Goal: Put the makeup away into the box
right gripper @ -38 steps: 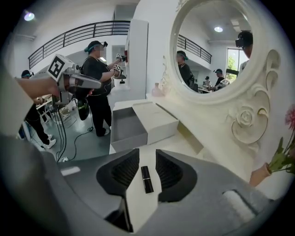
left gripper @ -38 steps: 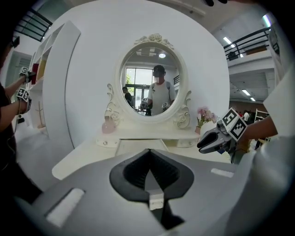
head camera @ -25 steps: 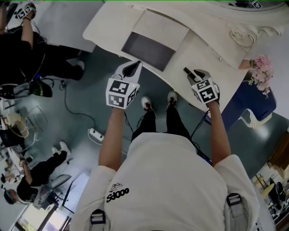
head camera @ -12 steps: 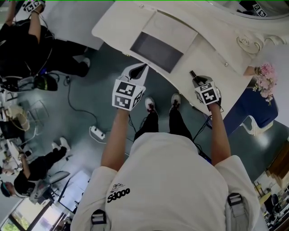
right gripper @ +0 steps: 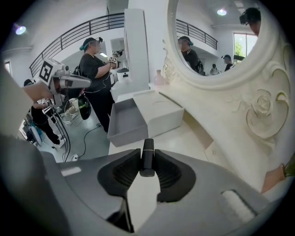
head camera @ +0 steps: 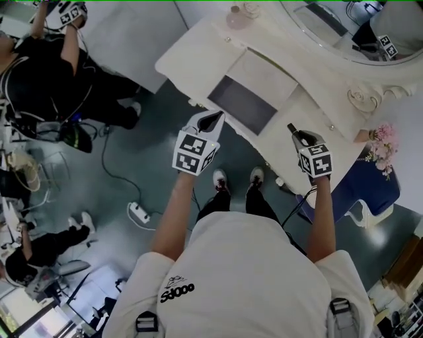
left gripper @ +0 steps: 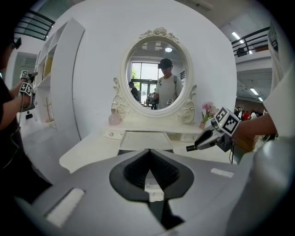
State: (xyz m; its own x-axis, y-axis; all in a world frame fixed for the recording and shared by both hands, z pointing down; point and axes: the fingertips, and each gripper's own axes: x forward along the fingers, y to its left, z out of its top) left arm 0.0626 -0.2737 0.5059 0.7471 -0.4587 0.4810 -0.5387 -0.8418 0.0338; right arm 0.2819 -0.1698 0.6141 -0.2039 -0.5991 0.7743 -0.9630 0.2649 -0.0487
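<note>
My right gripper (right gripper: 147, 151) is closing on a black makeup tube (right gripper: 147, 159), whose ends stick out past the pads; the tube is held above the white dressing table (right gripper: 184, 138). In the head view the right gripper (head camera: 295, 134) hangs over the table's front edge, right of the open box (head camera: 243, 105). The box's grey inside (right gripper: 123, 122) is bare, and its lid (right gripper: 159, 110) lies behind it. My left gripper (left gripper: 150, 151) is shut on nothing and points at the box (left gripper: 145, 140). In the head view the left gripper (head camera: 215, 119) hovers off the table's front, close to the box.
A pink bottle (head camera: 239, 14) stands at the table's back left, under the oval mirror (left gripper: 159, 76). Pink flowers (head camera: 383, 142) and a blue seat (head camera: 360, 178) are to the right. Other people (right gripper: 94, 69), cables and a power strip (head camera: 140, 212) are on the floor to the left.
The right gripper has risen from the table's edge with the black tube between its jaws. The left gripper has lifted slightly toward the box.
</note>
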